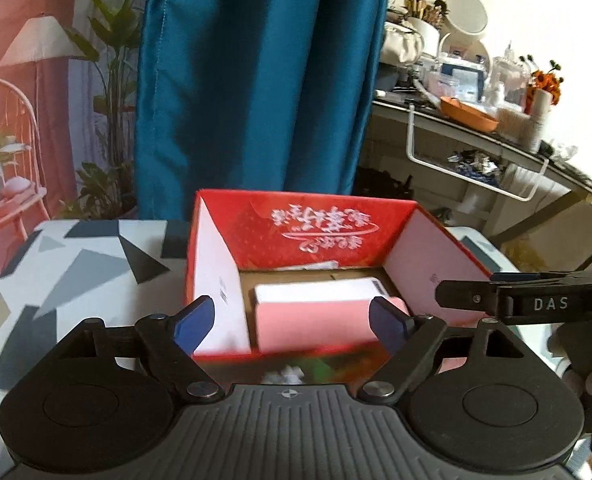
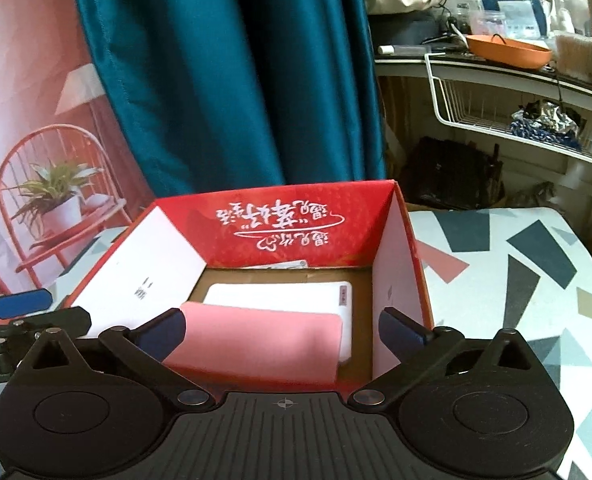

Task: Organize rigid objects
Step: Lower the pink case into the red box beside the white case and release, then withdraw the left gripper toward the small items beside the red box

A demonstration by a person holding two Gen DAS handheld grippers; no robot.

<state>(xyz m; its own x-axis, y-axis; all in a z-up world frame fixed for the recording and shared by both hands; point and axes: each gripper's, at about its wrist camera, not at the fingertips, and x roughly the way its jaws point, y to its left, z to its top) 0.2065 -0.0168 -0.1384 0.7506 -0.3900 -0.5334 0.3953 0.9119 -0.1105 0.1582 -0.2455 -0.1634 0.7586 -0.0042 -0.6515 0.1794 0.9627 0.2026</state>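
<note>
So, left wrist view: left gripper (image 1: 291,326) jaws apart, nothing between the pads. Red box (image 1: 304,224) sits on the patterned table (image 1: 75,264); pink block (image 1: 316,326) and white block (image 1: 316,292) lie flat inside, touching.

Right wrist view: right gripper (image 2: 283,330) wide apart too, empty, hanging over the box's near edge. Both blocks look stowed (no loose items visible on the table), so packing seems mostly done.
</note>
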